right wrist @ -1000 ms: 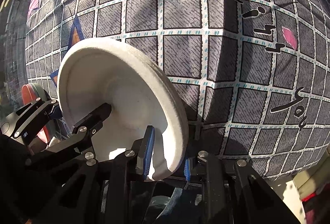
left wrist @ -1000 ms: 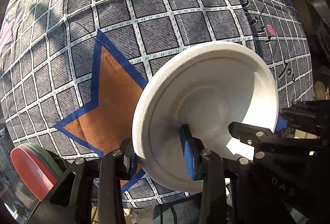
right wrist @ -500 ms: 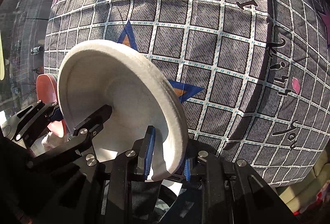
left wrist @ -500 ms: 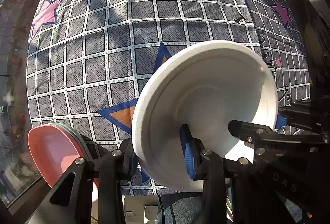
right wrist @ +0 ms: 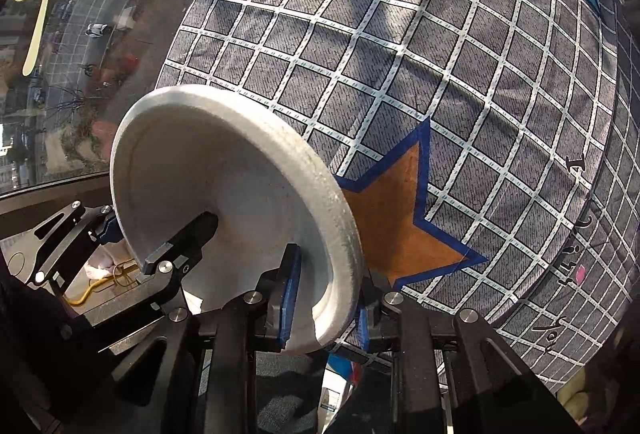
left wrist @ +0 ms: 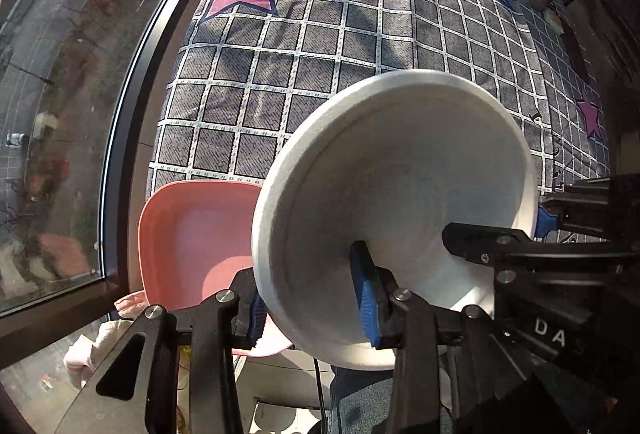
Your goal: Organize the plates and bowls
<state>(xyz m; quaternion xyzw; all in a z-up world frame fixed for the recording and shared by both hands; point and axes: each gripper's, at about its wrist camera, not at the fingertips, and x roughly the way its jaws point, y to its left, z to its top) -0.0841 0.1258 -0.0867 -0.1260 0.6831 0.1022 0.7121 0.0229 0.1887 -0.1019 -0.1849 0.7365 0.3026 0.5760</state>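
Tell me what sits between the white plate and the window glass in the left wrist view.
The pink plate sits there, partly hidden behind the white plate, at the bed edge by the window.

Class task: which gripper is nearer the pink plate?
Left. The left gripper grips the white plate right beside the pink plate; the right gripper grips the far rim.

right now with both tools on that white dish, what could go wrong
1. Both the left tool and the right tool pinch only the rim of the round white foam-like plate, held tilted in the air; uneven pulls could bend or drop it.
2. The pink square plastic plate sits at the checked star-print cloth's near edge, close beside the white plate; a swing might knock it off.
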